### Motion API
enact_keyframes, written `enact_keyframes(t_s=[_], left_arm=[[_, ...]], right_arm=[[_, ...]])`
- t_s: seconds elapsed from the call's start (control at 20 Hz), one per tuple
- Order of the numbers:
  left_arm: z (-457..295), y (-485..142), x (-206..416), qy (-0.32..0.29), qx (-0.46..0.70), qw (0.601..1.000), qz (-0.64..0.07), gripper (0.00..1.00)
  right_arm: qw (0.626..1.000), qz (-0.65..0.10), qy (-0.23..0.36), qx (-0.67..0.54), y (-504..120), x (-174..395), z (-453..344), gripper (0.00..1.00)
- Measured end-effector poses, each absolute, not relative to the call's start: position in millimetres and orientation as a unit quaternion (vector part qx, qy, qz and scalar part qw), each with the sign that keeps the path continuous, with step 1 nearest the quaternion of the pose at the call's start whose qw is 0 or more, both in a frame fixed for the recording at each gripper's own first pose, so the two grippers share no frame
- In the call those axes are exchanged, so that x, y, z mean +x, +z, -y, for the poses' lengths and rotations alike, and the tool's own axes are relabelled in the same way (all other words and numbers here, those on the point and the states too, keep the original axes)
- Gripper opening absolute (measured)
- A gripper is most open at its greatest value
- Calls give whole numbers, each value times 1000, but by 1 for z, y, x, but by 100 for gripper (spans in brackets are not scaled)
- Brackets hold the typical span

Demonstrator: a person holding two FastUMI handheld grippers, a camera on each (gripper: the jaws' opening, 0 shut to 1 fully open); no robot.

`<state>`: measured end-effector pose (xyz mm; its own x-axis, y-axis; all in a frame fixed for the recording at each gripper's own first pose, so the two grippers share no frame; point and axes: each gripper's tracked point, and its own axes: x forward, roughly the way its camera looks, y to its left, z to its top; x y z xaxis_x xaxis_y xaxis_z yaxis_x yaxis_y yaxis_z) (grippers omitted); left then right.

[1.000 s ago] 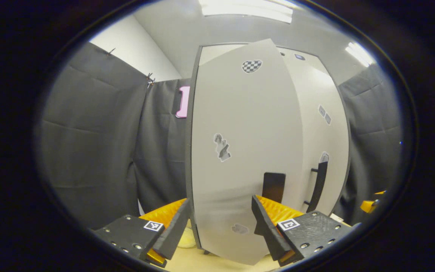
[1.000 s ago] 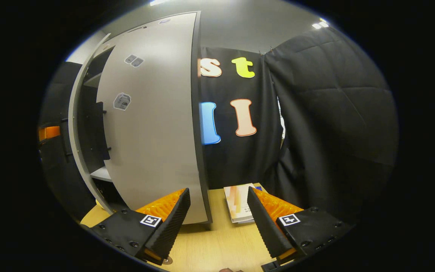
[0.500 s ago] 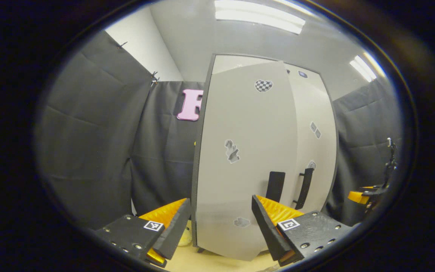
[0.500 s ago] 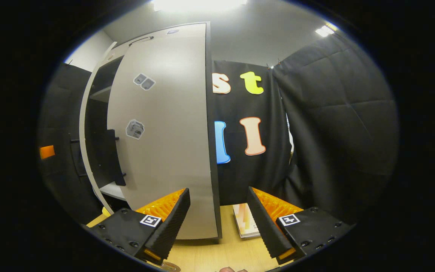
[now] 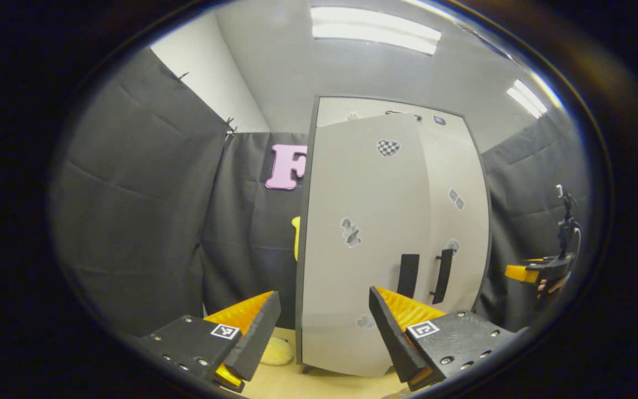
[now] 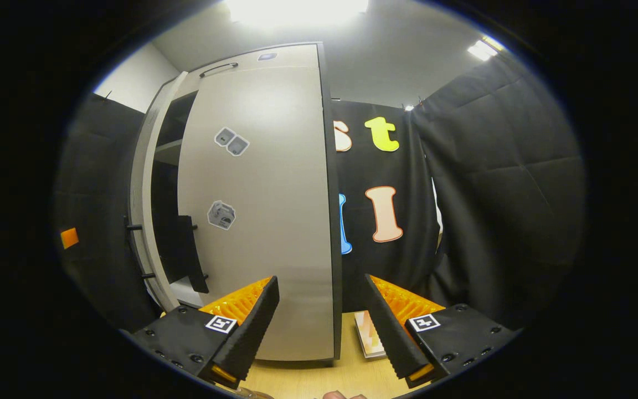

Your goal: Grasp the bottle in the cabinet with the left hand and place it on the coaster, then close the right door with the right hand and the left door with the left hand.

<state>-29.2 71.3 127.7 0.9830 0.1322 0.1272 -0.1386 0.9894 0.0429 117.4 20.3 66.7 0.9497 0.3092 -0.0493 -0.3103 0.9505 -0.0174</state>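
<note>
Left door [image 5: 363,238] ajar, right door [image 6: 263,210] shut

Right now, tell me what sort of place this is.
Probably a staged recording booth, not a real home: black cloth walls hang on every side, a grey two-door cabinet with small stickers stands on a light wooden tabletop, and ceiling strip lights shine overhead.

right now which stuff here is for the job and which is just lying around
For the job:
- cabinet
- left door, nearly shut
- right door, shut or nearly so
- left tongs, open
- right tongs, open

Lying about:
- booklet on the table
- stickers on the doors
</note>
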Motion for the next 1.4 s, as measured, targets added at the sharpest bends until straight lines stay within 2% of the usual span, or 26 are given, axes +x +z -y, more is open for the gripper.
enact_keyframes(t_s=[0.25, 0.3, 0.35, 0.45, 0.5, 0.55, 0.6, 0.65, 0.75, 0.85, 1.0, 1.05, 1.15, 1.25, 1.4], left_arm=[[-69, 126, -30, 80, 29, 995, 53, 94], [-70, 123, -31, 79, 22, 995, 53, 94], [-71, 122, -32, 81, 18, 995, 53, 94], [-71, 120, -32, 90, 21, 994, 50, 94], [-70, 121, -33, 95, 24, 994, 48, 94], [-70, 122, -32, 98, 27, 994, 47, 99], [-71, 122, -33, 103, 28, 993, 45, 88], [-70, 123, -33, 106, 26, 993, 44, 99], [-70, 121, -32, 107, 23, 993, 44, 88], [-70, 121, -33, 109, 24, 993, 43, 87], [-69, 120, -32, 107, 37, 993, 32, 99], [-68, 118, -31, 107, 43, 993, 28, 99], [-68, 115, -30, 106, 53, 993, 21, 88], [-67, 112, -29, 102, 59, 993, 14, 99], [-67, 109, -30, 96, 66, 993, 9, 99]], right_arm=[[984, -21, 175, -29, 67, 116, -34, 97], [984, -22, 176, -28, 67, 115, -35, 92], [984, -24, 177, -27, 66, 115, -37, 97], [983, -30, 177, -25, 62, 115, -37, 96], [983, -33, 177, -26, 59, 114, -38, 92], [983, -36, 176, -29, 58, 115, -38, 92], [983, -39, 174, -31, 54, 115, -37, 92], [983, -42, 173, -32, 51, 115, -37, 97], [983, -51, 174, -34, 45, 114, -38, 97], [983, -56, 173, -36, 42, 113, -40, 97], [983, -57, 173, -30, 41, 112, -45, 97], [983, -57, 173, -28, 41, 111, -46, 97], [983, -57, 172, -27, 40, 109, -48, 97], [984, -57, 167, -32, 37, 107, -48, 97], [985, -63, 159, -36, 29, 103, -51, 97]])
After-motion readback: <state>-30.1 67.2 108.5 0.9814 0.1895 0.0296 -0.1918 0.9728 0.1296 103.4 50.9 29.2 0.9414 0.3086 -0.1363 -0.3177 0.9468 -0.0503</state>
